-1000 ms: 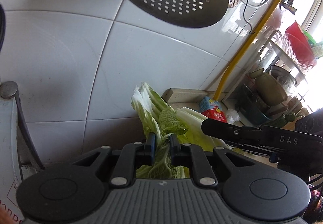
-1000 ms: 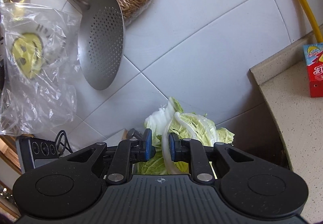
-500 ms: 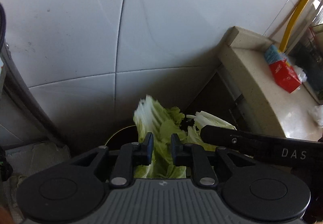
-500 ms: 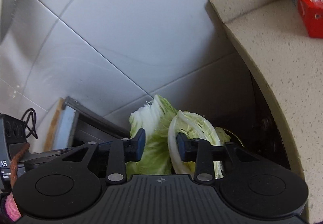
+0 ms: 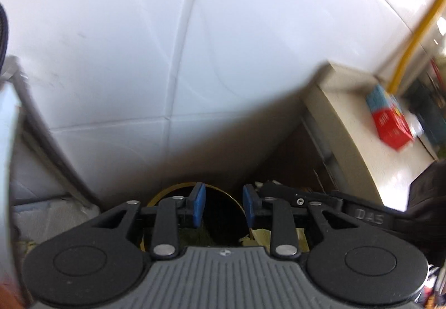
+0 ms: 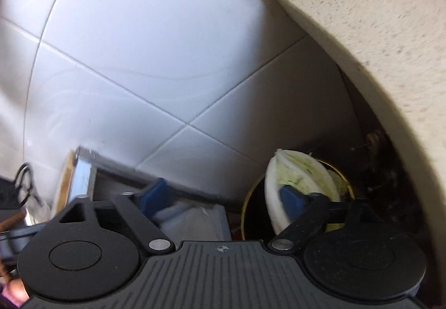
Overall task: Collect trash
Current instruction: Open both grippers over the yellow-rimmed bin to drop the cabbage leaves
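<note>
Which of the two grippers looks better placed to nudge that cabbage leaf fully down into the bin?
Right, probably. The right gripper has its jaws opening wide, and the cabbage leaf leans over the bin's rim beside one finger. The left gripper, jaws opening, shows only dark bin between them.

Both cameras ride on their grippers and look steeply down toward the round dark bin (image 5: 192,189) that stands at the foot of the white tiled wall (image 5: 223,44). The left wrist view sits almost straight above the bin's mouth, with the stone counter (image 5: 343,125) off to the bin's right, though this picture is blurred. The right wrist view hangs close, left of the bin (image 6: 251,211), under the same counter's edge (image 6: 362,30); bin, wall and counter are shared.
</note>
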`<action>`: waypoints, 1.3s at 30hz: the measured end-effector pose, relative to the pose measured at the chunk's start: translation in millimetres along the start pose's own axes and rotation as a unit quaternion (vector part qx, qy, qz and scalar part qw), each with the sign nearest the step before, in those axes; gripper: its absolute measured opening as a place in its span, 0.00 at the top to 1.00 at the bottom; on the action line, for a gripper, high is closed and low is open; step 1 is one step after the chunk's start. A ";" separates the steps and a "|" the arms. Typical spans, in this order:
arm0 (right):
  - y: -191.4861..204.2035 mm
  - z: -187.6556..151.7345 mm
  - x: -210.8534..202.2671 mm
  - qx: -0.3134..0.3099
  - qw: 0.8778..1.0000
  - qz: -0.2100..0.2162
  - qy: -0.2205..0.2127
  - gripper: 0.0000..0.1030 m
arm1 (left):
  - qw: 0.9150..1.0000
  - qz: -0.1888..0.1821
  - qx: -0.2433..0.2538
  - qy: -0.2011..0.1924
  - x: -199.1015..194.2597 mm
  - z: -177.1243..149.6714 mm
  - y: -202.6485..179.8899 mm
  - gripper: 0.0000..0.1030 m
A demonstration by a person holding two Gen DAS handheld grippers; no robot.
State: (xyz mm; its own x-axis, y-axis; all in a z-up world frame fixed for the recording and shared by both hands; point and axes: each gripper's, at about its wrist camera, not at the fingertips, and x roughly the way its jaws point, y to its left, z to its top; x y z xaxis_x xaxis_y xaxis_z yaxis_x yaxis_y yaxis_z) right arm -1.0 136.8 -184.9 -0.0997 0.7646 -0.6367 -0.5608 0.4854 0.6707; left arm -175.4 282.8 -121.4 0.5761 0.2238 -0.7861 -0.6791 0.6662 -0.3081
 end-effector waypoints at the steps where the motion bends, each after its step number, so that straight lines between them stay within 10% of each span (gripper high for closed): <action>1: -5.2 2.2 7.8 0.015 1.000 -0.009 0.004 0.05 | 1.000 0.005 -0.006 -0.003 -2.8 1.1 3.8 0.72; 6: -9.2 2.4 42.7 0.034 0.994 -0.104 0.029 0.05 | 1.000 0.015 -0.004 -0.007 -10.3 -4.6 12.1 0.72; 9: 4.7 -1.6 62.3 0.009 0.995 -0.091 0.046 0.05 | 1.000 0.014 -0.002 -0.007 -13.8 -7.9 15.5 0.72; 20: 50.1 -17.3 107.5 -0.159 0.953 -0.229 0.114 0.05 | 0.999 0.025 -0.031 -0.007 -12.1 -13.2 27.4 0.71; 23: 44.5 -8.8 103.1 -0.113 0.972 -0.162 0.126 0.05 | 0.998 0.022 -0.050 -0.014 -14.5 -9.9 28.8 0.71; 25: 52.1 -11.2 111.7 -0.174 0.950 -0.218 0.141 0.05 | 0.998 0.019 -0.053 -0.024 -19.3 -7.3 29.3 0.71; 28: 57.0 -7.5 100.6 -0.147 0.970 -0.125 0.147 0.05 | 0.996 0.020 -0.075 -0.039 -24.4 -5.2 35.3 0.70; 30: 61.2 -11.1 120.3 -0.237 0.932 -0.230 0.152 0.05 | 0.995 0.017 -0.091 -0.042 -25.5 -4.9 40.9 0.70; 33: 56.7 -5.0 124.3 -0.192 0.952 -0.172 0.169 0.05 | 0.993 0.013 -0.109 -0.045 -26.9 -5.3 48.1 0.70; 35: 67.5 -17.2 145.1 -0.308 0.901 -0.252 0.174 0.03 | 0.992 0.008 -0.114 -0.044 -27.6 -5.7 49.6 0.70; 36: 59.5 -16.3 155.7 -0.287 0.897 -0.263 0.209 0.04 | 0.992 0.005 -0.115 -0.047 -29.4 -6.5 49.5 0.70; 39: 59.0 -6.5 139.3 -0.178 0.951 -0.153 0.204 0.04 | 0.992 -0.002 -0.116 -0.048 -33.4 -6.3 50.6 0.69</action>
State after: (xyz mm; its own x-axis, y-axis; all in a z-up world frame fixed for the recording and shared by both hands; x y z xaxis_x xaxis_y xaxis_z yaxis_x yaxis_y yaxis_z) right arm -53.4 269.2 -236.5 -0.1572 0.3479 -0.9243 -0.8497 0.4294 0.3061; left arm -231.9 304.6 -114.2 0.6122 0.2965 -0.7330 -0.7571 0.4873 -0.4352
